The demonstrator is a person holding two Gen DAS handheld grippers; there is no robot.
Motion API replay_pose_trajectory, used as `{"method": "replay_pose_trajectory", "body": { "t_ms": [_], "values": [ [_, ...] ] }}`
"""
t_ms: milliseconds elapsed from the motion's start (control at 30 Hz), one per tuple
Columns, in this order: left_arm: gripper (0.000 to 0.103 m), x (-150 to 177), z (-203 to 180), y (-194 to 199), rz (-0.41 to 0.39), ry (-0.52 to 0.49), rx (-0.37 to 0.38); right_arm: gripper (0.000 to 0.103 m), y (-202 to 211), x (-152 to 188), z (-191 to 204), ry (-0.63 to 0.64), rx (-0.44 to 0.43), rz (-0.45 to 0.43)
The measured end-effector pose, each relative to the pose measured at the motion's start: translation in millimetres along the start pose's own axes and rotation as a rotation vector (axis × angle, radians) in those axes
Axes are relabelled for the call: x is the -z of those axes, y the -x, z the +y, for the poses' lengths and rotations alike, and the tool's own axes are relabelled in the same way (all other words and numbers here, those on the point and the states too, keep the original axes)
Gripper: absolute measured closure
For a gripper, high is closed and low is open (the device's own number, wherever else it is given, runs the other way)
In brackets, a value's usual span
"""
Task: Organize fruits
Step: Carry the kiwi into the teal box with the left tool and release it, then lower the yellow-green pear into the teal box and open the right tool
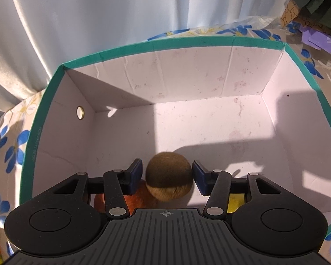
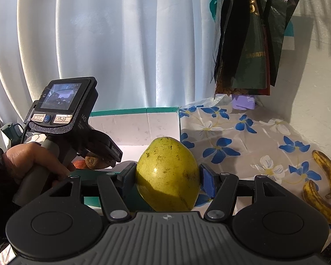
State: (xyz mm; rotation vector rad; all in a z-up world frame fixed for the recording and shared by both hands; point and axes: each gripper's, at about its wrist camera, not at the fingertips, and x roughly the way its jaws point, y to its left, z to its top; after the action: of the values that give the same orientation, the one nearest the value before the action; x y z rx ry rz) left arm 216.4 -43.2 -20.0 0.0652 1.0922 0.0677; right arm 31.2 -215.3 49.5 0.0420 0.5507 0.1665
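Observation:
A brown kiwi [image 1: 169, 176] lies low inside the white box with a teal rim [image 1: 187, 42], between the blue pads of my left gripper [image 1: 167, 176]. A thin gap shows beside the left pad [image 1: 136, 172], so the jaws stand open around the kiwi. Under it lie a red-orange apple [image 1: 141, 196] and something yellow [image 1: 236, 203], both partly hidden by the fingers. My right gripper [image 2: 167, 176] is shut on a large yellow-green fruit [image 2: 167, 172], held just in front of the box [image 2: 134, 111]. In the right wrist view a hand holds the left gripper [image 2: 106, 154] over the kiwi [image 2: 94, 162].
Two spotted bananas [image 2: 326, 172] [image 2: 320, 203] lie at the right on the blue-flowered tablecloth [image 2: 242, 137]. Dark bags [image 2: 249, 44] hang on the wall at the back right above a purple item [image 2: 242, 101]. A pale curtain [image 2: 121, 44] hangs behind the box.

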Motion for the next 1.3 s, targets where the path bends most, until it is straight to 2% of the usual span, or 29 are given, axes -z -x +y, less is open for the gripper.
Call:
{"method": "replay_pose_trajectory", "body": {
  "t_ms": [167, 233, 300, 400, 533, 733, 867, 1000, 1300],
  "values": [
    [0.046, 1, 3, 2, 0.0, 0.019, 0.033, 0.042, 5, 1, 0, -0.002, 0.008, -0.01],
    [0.045, 2, 5, 10, -0.036, 0.022, 0.045, 0.042, 6, 1, -1, -0.004, 0.012, -0.012],
    [0.039, 3, 6, 22, -0.079, 0.028, 0.054, 0.042, 7, 2, -3, -0.006, 0.015, -0.012],
    [0.038, 8, 9, 46, -0.157, 0.031, 0.042, 0.042, 8, 1, -3, -0.004, 0.019, -0.018],
    [0.026, 22, 25, 81, -0.242, 0.075, 0.015, 0.042, 9, 1, -4, 0.001, 0.017, -0.028],
    [0.01, 62, 64, 128, -0.332, 0.169, -0.047, 0.042, 4, -5, -2, 0.022, 0.005, -0.043],
    [0.008, 84, 85, 141, -0.328, 0.219, -0.097, 0.042, -8, -13, 2, 0.042, -0.007, -0.048],
    [0.008, 96, 98, 146, -0.314, 0.252, -0.105, 0.042, -27, -20, 10, 0.068, -0.023, -0.043],
    [0.007, 124, 125, 157, -0.309, 0.322, -0.16, 0.042, -83, -24, 31, 0.132, -0.045, 0.023]
  ]
}}
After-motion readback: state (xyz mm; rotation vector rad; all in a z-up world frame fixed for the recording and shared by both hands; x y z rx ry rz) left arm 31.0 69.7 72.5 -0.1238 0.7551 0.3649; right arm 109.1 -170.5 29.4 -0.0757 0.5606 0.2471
